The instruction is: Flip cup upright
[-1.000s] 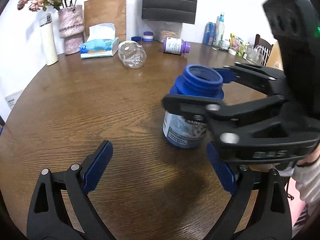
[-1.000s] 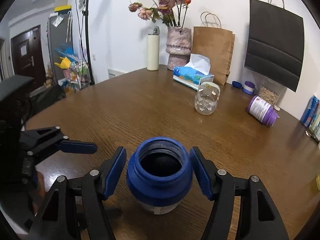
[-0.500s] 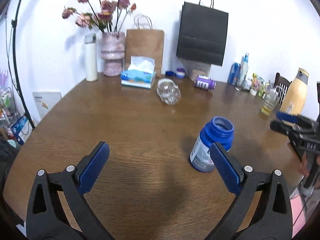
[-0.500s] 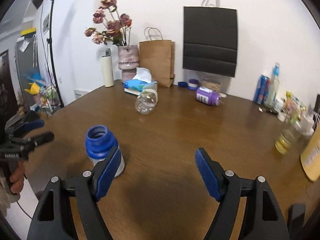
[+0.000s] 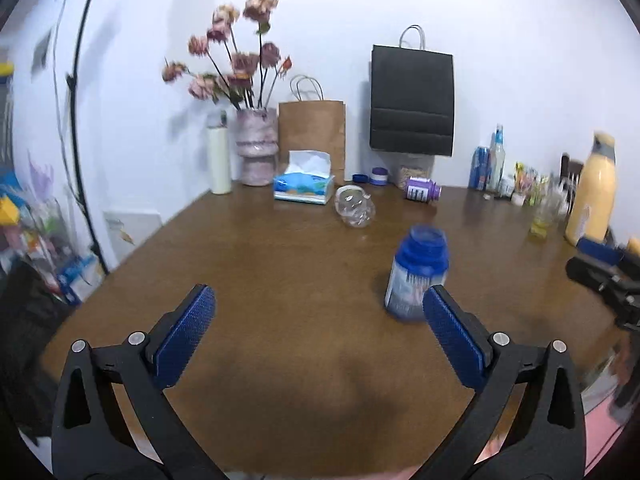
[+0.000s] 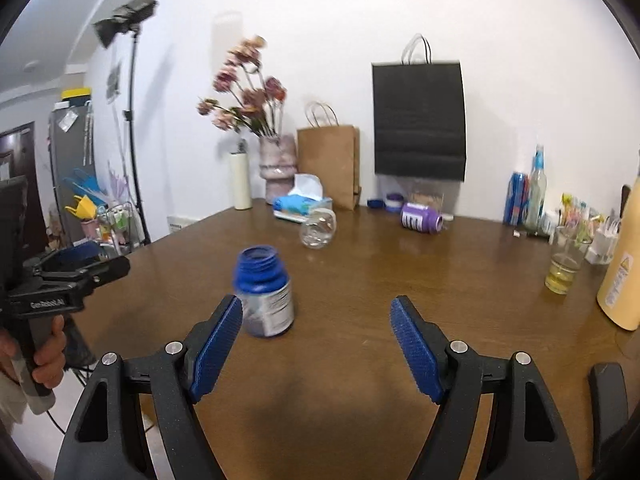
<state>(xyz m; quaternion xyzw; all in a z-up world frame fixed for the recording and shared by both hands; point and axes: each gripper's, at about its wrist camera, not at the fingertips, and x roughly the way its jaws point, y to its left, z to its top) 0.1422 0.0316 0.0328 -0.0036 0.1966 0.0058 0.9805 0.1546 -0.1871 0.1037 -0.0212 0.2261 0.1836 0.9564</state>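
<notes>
A blue open-topped jar with a white label [image 5: 416, 272] stands upright on the brown table [image 5: 280, 280]; it also shows in the right wrist view [image 6: 266, 292]. My left gripper [image 5: 320, 332] is open and empty, held back from the jar, which is just beyond its right finger. My right gripper [image 6: 316, 344] is open and empty, with the jar just beyond its left finger. The left gripper also shows at the left edge of the right wrist view [image 6: 86, 260]; the right gripper shows at the right edge of the left wrist view [image 5: 596, 260].
A clear glass jar [image 5: 354, 210] lies on its side further back, and a purple bottle [image 5: 420, 191] lies near the wall. A tissue box [image 5: 304, 188], vase of flowers [image 5: 256, 146], paper bags and bottles line the back. A glass [image 6: 566, 264] and yellow bottle [image 6: 622, 272] stand at right.
One second ago my right gripper's fingers stood around the blue jar. Both grippers have since pulled back and up, leaving the jar standing alone on the table.
</notes>
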